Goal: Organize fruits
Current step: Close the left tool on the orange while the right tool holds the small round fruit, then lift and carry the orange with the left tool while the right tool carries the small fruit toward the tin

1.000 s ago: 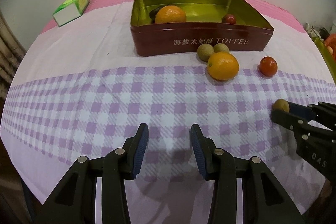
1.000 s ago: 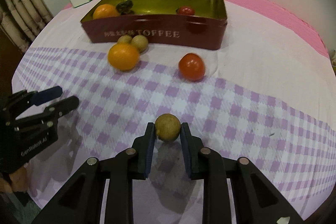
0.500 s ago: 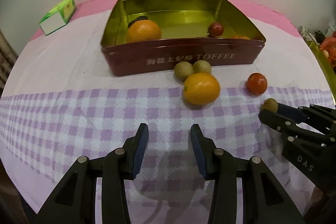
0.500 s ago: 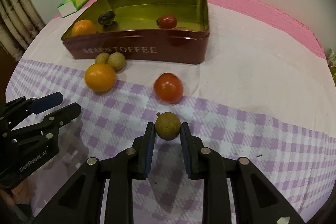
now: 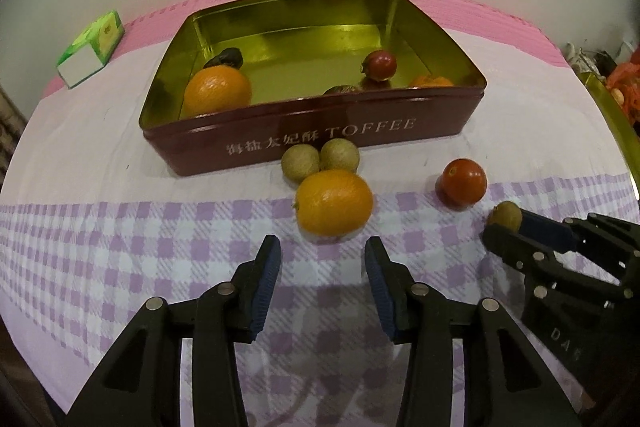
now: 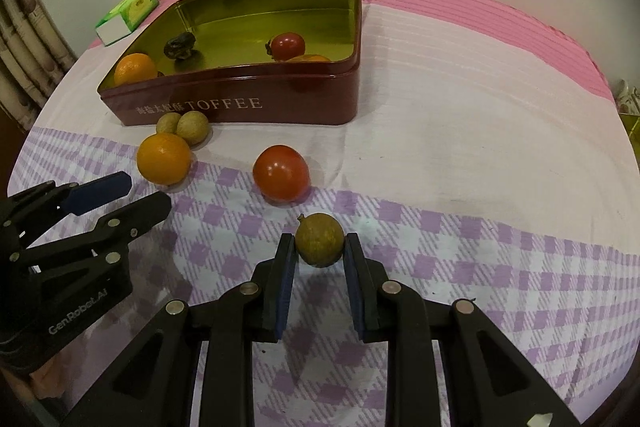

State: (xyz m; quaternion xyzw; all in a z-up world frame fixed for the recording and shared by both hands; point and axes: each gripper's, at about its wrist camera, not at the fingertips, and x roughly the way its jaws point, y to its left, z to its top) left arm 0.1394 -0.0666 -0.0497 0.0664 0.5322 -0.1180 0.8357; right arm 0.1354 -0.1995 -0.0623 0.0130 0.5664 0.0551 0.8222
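The toffee tin [image 5: 316, 143] and the loose fruit are seen nearer both cameras than a second ago. A small brown fruit [image 6: 320, 239] is clamped between the pads of the right gripper [image 6: 319, 259], above the checked cloth [image 6: 460, 267]. The left gripper [image 5: 322, 275] is empty — its jaws are opening — with an orange [image 5: 334, 202] at twelve o'clock. A tomato [image 6: 281, 173] lies at eleven o'clock of the held fruit.

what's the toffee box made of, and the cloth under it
The box looks like thin metal, a tin: glossy maroon paint outside, mirror-like gold inside that reflects the fruit. The tablecloth seems woven fabric, matte, with soft wrinkles and a printed purple check, though coated cloth can't be ruled out.
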